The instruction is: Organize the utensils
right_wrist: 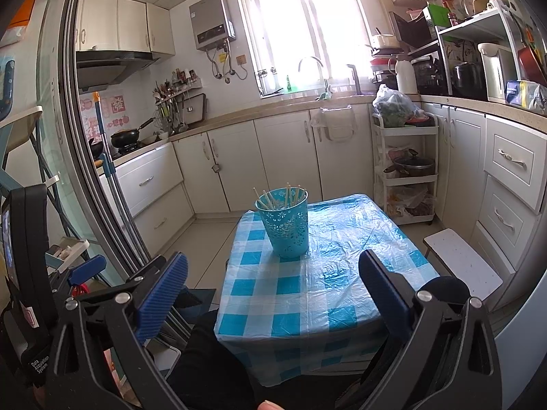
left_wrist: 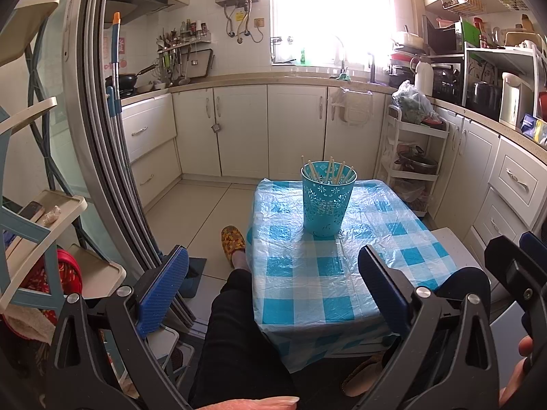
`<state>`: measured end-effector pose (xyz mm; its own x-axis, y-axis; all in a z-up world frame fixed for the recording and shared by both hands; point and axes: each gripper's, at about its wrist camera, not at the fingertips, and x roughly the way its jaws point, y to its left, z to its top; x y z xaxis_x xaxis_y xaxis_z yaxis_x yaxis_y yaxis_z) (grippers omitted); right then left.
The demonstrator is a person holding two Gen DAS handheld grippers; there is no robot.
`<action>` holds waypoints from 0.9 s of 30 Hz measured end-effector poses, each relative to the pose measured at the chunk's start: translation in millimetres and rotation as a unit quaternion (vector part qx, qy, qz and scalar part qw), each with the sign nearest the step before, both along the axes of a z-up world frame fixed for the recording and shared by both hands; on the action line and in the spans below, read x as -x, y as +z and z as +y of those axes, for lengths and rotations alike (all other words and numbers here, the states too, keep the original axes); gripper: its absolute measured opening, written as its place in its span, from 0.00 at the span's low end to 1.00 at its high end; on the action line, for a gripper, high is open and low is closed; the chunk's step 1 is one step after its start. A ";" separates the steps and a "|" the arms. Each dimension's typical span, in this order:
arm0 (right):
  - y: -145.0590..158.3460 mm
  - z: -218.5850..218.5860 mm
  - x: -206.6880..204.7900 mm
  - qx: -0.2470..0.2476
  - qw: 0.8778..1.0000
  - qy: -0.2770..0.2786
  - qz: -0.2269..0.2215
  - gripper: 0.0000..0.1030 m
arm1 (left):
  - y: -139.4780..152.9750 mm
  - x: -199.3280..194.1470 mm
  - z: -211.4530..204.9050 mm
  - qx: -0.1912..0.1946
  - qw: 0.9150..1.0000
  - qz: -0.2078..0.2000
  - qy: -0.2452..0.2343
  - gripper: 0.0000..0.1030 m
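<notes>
Standing upright toward the far end of the small table [left_wrist: 307, 294], the turquoise perforated holder [left_wrist: 324, 201] served as the reference point for the scene. A bundle of pale chopsticks [left_wrist: 331, 170] sat inside the holder, their tips fanned above its rim. The table carried a blue-and-white checked plastic cover [right_wrist: 290, 287], and the holder rested directly on it.

The left gripper [left_wrist: 273, 287] was held on the near side of the holder, well apart from it, above the near edge of the table. Its blue-padded fingers [left_wrist: 162, 290] stood wide apart with nothing between them. The right gripper [right_wrist: 273, 290] was likewise held on the near side of the holder, well apart from it, and its fingers [right_wrist: 160, 294] were also spread wide and empty.

Below and nearer than the holder, the person's dark-clothed legs [left_wrist: 236, 335] flanked the near end of the table, and one foot in a yellow patterned slipper [left_wrist: 233, 239] rested on the floor to the holder's left. To the holder's right stood a white tiered cart [right_wrist: 405, 167] holding a pot and bags. Beyond the holder, white cabinets [left_wrist: 239, 130] ran under a bright window [right_wrist: 307, 30].
</notes>
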<state>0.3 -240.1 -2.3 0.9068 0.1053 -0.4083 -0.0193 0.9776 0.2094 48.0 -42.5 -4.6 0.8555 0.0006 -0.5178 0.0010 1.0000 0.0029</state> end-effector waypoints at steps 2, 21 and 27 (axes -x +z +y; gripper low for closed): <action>-0.2 0.1 -0.2 0.000 1.000 0.000 0.000 0.93 | -0.1 0.0 0.0 0.000 1.000 0.000 0.000 0.93; 0.5 -1.0 0.7 0.001 1.000 0.002 -0.001 0.93 | 0.3 0.8 -1.0 0.000 1.000 -0.001 0.000 0.93; -0.3 -1.2 0.2 0.001 1.000 0.002 0.000 0.93 | 0.2 1.0 -1.3 0.000 1.000 -0.001 0.000 0.93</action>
<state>0.1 -241.3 -2.7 0.9064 0.1078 -0.4085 -0.0226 0.9779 0.2079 47.0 -43.9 -4.4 0.8568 0.0017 -0.5157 0.0002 1.0000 0.0037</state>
